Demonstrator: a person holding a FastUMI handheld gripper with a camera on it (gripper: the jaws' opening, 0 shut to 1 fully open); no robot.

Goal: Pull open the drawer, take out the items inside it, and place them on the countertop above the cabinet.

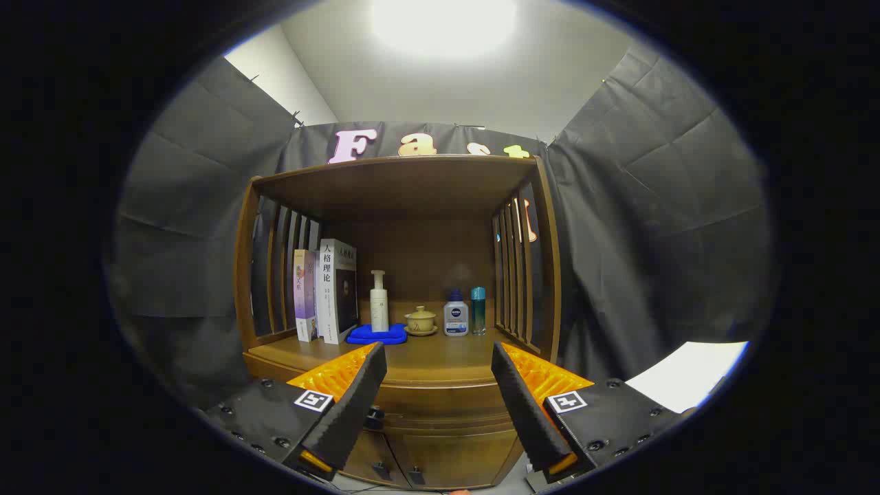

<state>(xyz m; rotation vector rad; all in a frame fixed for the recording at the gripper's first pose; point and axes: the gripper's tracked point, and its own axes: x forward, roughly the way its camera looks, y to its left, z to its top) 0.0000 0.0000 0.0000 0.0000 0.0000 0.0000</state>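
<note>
A wooden cabinet (440, 405) stands ahead of me, its countertop (440, 354) just beyond my fingertips. The drawer front (447, 412) below the countertop edge looks closed, with a dark knob (375, 415) beside my left finger. My gripper (438, 357) is open, its two fingers spread wide with nothing between them, held at the height of the countertop's front edge. On the countertop stand a white pump bottle (379, 301) on a blue cloth (377, 335), a lidded tea cup (420, 320), a small white-and-blue bottle (455, 313) and a teal bottle (478, 311).
Several books (328, 290) stand upright at the countertop's left, against slatted side rails (278, 268). A shelf roof (405, 172) covers the niche. Two lower cabinet doors (419, 460) sit under the drawer. A bright white surface (687, 375) lies to the right.
</note>
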